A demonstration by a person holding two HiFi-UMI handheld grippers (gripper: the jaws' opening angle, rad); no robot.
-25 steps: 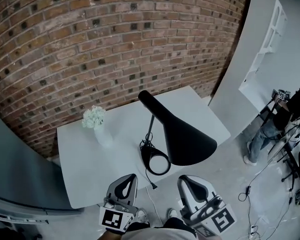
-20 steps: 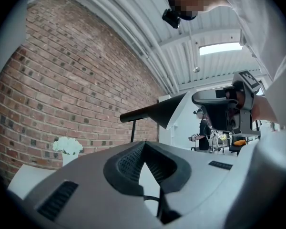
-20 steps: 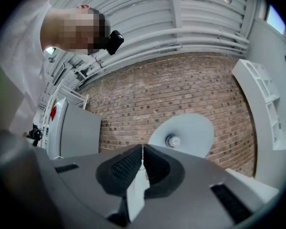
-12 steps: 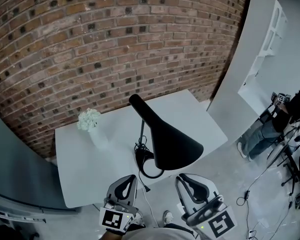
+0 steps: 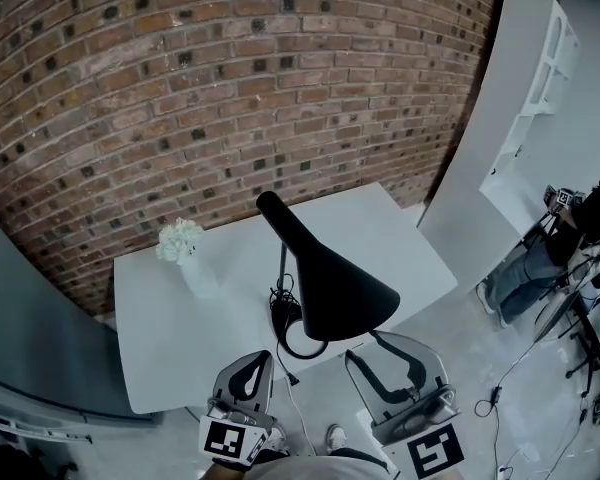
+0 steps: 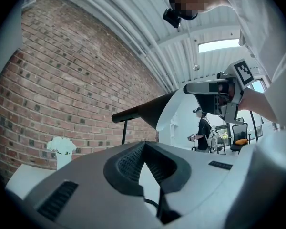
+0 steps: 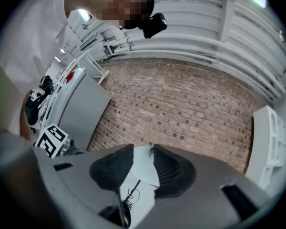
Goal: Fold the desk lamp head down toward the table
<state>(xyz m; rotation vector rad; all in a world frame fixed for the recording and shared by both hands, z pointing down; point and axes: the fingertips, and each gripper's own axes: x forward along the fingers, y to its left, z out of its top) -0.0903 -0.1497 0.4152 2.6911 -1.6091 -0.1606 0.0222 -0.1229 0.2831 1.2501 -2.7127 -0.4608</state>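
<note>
A black desk lamp stands on the white table, its long cone head tilted out over the front edge above a ring base and a thin stem. My left gripper hovers shut and empty before the table's front edge, left of the base. In the left gripper view the lamp head juts out ahead of the left gripper. My right gripper sits just under the head's wide rim, its jaws opening with nothing between them. In the right gripper view, table and stem show through the right gripper.
A white vase of white flowers stands at the table's back left. A brick wall rises behind. A white shelf unit leans at the right, with a person, stands and floor cables beyond it. A grey panel borders the left.
The right gripper's jaws have spread apart and the gripper has rolled and risen a little under the lamp head. The left gripper has stayed shut.
</note>
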